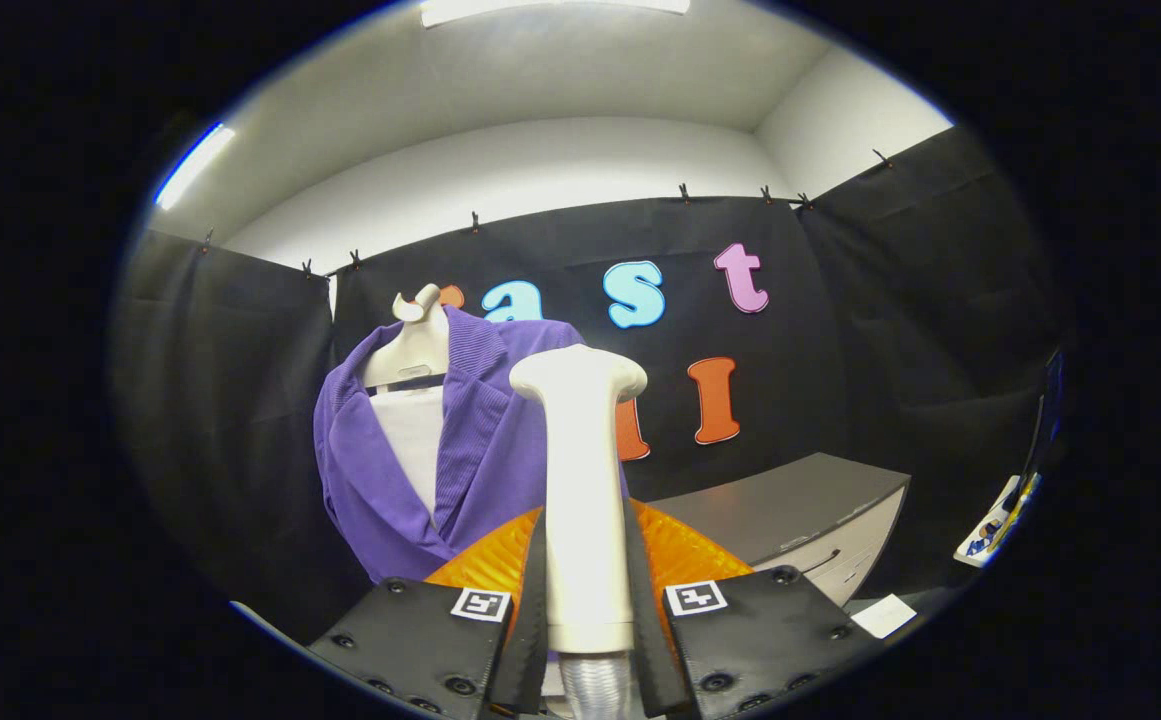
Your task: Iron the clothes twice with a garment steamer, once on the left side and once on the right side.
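Observation:
My gripper is shut on the handle of a cream-white garment steamer, which stands upright between the fingers with its wide head at the top and a ribbed hose at its base. Beyond it, slightly to the left, a purple garment hangs on a white mannequin-style hanger, open at the front with a white panel showing inside. The steamer head is level with the garment's right shoulder; I cannot tell whether it touches the cloth.
A grey cabinet with a drawer stands to the right behind the steamer. A white slip of paper lies low on the right. Black cloth walls close the booth on all sides.

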Available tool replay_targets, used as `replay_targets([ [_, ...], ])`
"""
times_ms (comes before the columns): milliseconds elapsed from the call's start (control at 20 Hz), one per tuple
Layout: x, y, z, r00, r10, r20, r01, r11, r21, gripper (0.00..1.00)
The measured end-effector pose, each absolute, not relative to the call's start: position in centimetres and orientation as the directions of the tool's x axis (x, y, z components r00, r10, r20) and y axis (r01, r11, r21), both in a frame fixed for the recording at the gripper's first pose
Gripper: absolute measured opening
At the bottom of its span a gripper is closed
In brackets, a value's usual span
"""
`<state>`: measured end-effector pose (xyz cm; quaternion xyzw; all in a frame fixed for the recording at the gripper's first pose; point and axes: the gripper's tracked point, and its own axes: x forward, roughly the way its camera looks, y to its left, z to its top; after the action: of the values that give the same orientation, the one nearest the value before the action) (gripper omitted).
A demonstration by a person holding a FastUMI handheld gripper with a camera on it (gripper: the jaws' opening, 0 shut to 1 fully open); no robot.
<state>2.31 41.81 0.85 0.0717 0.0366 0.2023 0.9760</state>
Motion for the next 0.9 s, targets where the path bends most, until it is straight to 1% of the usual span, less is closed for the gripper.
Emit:
replay_targets([
  [350,1.1,48.1,-1.2,0.923,0.383,-0.036,-0.376,0.918,0.123,0.43],
  [650,1.9,50.0,-5.6,0.937,0.339,-0.082,-0.333,0.939,0.086,0.43],
  [900,1.2,50.7,-9.4,0.933,0.331,-0.144,-0.326,0.944,0.058,0.43],
])
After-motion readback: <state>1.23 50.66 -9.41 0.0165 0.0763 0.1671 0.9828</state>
